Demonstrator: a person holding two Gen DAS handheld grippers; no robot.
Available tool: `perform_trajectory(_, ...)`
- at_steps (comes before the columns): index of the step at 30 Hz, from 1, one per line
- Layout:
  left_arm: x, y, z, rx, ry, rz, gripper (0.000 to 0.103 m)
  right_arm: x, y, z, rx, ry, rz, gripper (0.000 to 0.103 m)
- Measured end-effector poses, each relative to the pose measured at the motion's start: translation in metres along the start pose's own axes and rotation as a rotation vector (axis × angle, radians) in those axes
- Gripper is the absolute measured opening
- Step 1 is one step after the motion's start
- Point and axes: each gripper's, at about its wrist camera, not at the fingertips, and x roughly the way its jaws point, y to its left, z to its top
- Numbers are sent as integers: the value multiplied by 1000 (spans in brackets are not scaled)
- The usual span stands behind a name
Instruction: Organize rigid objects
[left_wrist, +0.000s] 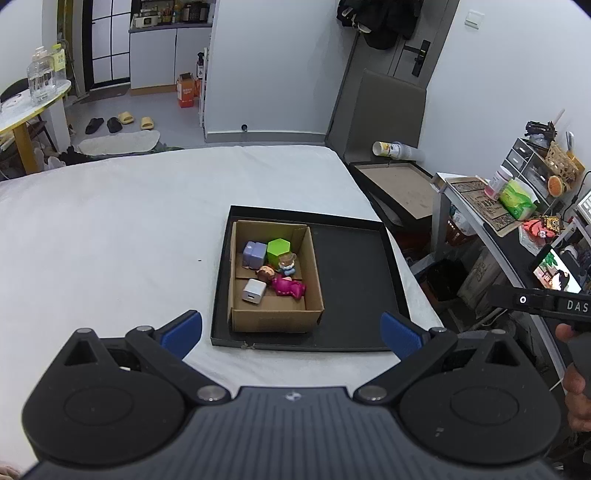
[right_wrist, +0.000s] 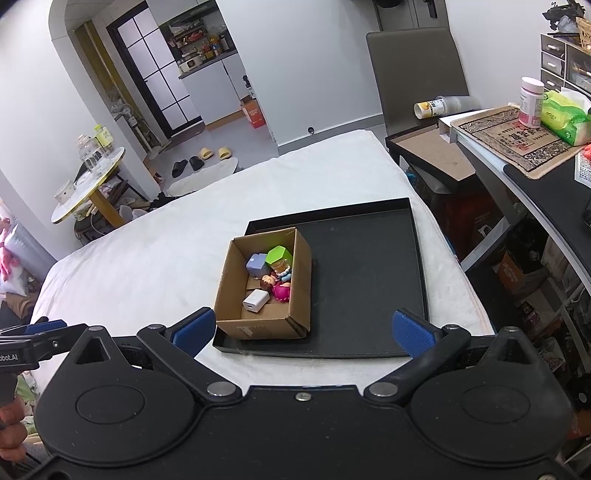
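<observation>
A white cloth covers the counter (left_wrist: 110, 229) I work over, with a shallow black tray (left_wrist: 354, 280) near its right edge. In the tray's left half sits one open cardboard box (right_wrist: 236, 273) holding six small things, among them a green hexagonal block (left_wrist: 279, 250) and a white cube (right_wrist: 255, 301). My left tongs (left_wrist: 291, 330) and right tongs (right_wrist: 303, 328) both gape wide, empty. Only the left view shows a lit phone screen (left_wrist: 556, 273).

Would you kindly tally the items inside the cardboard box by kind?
Block-shaped items: 3 (purple block, green hexagonal block, white charger-like cube)
Small figurines: 3 (blue one, brown-headed one, pink one)
Total: 6
</observation>
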Motion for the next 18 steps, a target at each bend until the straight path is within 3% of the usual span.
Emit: perform_trajectory(18,-4,-1,2,12,-35,-11,102,1,5,-4,-20,-1,-15,103)
